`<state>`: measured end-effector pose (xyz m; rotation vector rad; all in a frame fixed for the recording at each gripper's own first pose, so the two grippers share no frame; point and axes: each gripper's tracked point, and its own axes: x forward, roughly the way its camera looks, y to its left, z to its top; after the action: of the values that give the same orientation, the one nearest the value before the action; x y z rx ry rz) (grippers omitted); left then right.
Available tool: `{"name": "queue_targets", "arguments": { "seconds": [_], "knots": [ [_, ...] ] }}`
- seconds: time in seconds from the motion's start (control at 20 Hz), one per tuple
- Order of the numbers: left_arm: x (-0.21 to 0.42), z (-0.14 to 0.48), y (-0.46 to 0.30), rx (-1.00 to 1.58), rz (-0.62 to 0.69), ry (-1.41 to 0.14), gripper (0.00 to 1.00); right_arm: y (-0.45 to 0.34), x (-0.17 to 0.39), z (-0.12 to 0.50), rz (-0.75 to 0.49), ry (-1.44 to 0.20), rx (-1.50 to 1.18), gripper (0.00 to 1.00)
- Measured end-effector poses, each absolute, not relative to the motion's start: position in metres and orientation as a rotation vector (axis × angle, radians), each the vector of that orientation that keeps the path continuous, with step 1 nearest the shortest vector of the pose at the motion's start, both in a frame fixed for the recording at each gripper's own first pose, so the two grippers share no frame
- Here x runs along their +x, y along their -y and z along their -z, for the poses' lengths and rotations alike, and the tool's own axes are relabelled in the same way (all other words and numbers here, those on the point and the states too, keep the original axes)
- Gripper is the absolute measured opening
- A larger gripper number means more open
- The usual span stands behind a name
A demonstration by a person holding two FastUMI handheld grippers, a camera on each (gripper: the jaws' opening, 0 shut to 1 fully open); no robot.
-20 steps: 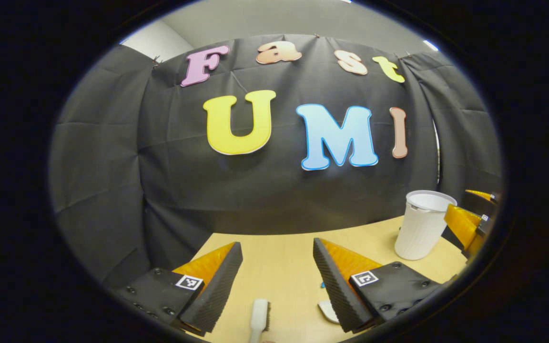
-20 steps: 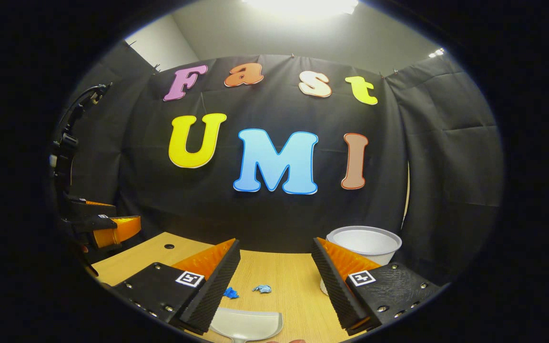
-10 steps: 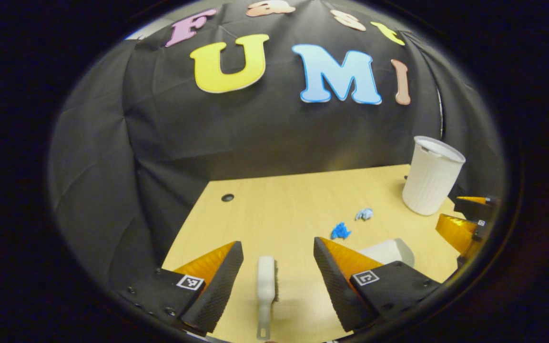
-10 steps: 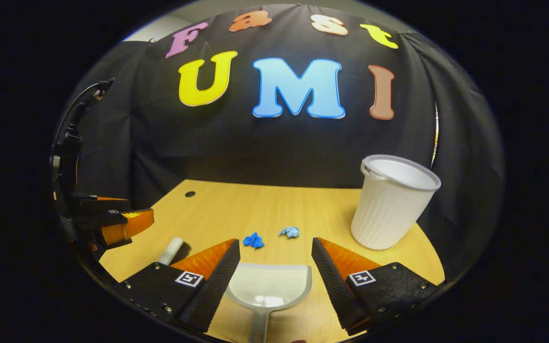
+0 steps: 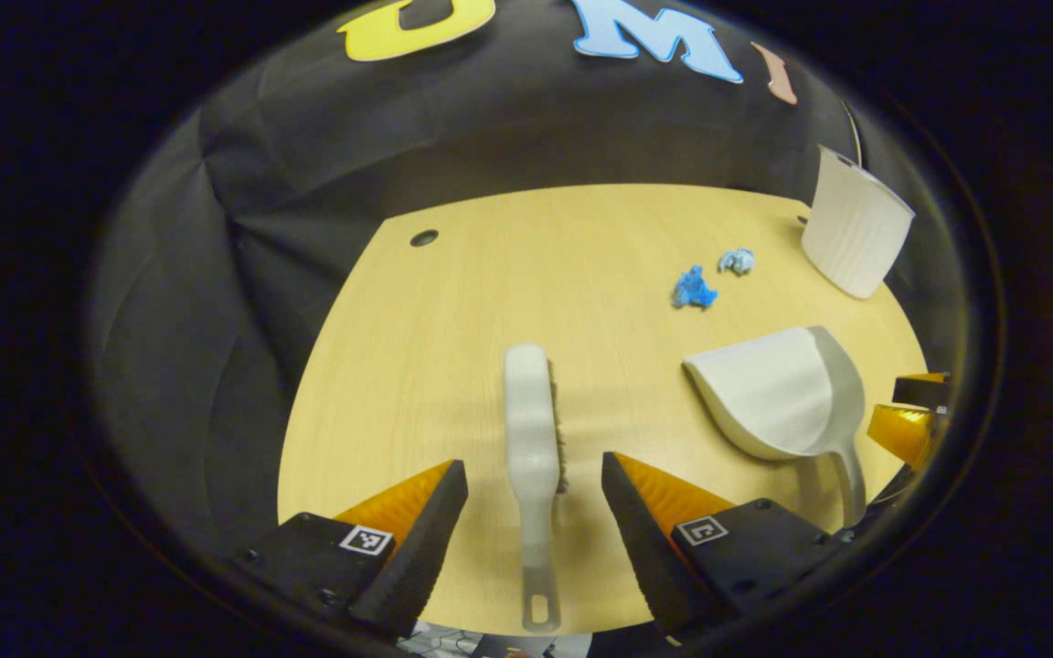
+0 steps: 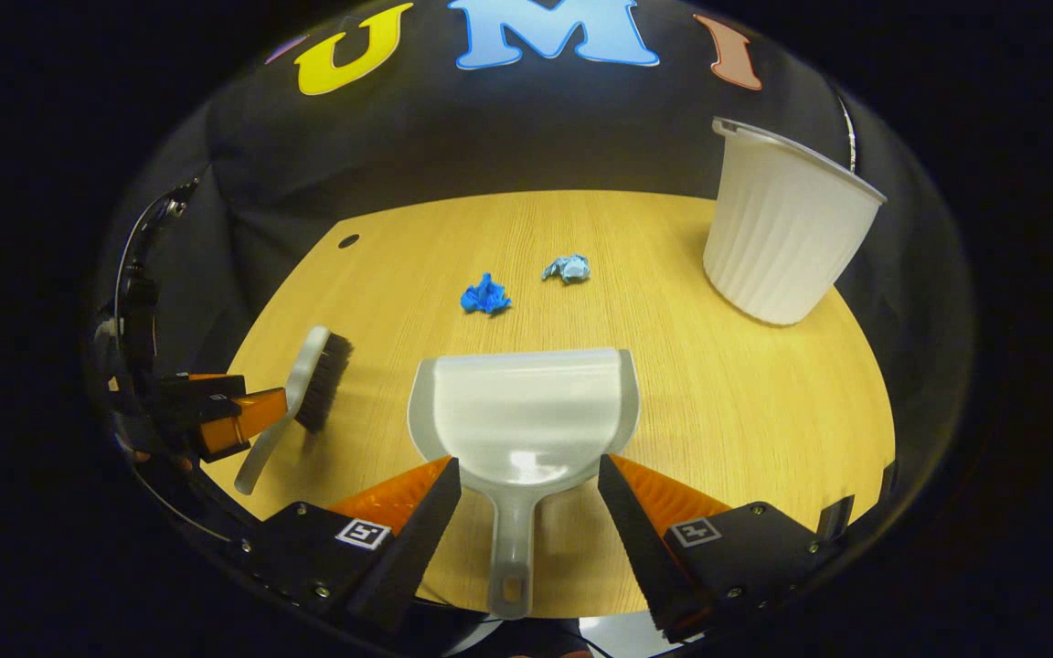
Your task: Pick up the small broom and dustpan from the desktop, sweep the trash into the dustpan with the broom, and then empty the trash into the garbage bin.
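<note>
The left tool (image 5: 534, 521) hangs wide open with the broom (image 5: 531, 439) lying flat on the counter (image 5: 490, 274) between its fingers, touching neither, and the right tool (image 6: 528, 521) is just as spread around the handle of the dustpan (image 6: 522, 416), gripping nothing. From where I stand the job looks barely begun: neither thing is picked up yet. The two blue scraps of trash (image 6: 486, 296) lie unswept just beyond the dustpan's mouth, and the white bin (image 6: 787, 233) waits at the far right.

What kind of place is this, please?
Probably a staged recording booth, not a home: black cloth wall behind a wooden desk, with a small dustpan, broom and white bin.
</note>
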<state>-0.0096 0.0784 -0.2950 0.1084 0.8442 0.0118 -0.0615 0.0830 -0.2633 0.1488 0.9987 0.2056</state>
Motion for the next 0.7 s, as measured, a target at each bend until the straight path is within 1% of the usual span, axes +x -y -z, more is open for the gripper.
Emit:
{"name": "queue_targets", "arguments": {
  "seconds": [0.05,0.1,0.15,0.25,0.3,0.55,0.7],
  "knots": [
    [-0.011,0.305,-0.084,0.106,-0.017,-0.876,0.97,-0.085,-0.067,0.268,-0.212,-1.033,0.152,0.95],
    [-0.011,0.313,-0.088,0.105,-0.022,-0.906,1.00,-0.088,-0.072,0.277,-0.216,-1.063,0.153,0.95],
    [-0.011,0.319,-0.091,0.105,-0.024,-0.927,0.97,-0.089,-0.073,0.281,-0.219,-1.080,0.152,0.95],
    [-0.010,0.327,-0.096,0.101,-0.031,-0.960,0.97,-0.091,-0.077,0.289,-0.222,-1.112,0.143,0.95],
    [-0.008,0.333,-0.098,0.095,-0.034,-0.977,1.00,-0.091,-0.080,0.294,-0.223,-1.136,0.136,0.95],
    [0.008,0.355,-0.094,0.098,-0.044,-1.024,1.00,-0.094,-0.083,0.314,-0.213,-1.205,0.128,0.95],
    [0.014,0.361,-0.093,0.100,-0.045,-1.039,0.91,-0.095,-0.083,0.325,-0.206,-1.234,0.127,0.96]
  ]
}}
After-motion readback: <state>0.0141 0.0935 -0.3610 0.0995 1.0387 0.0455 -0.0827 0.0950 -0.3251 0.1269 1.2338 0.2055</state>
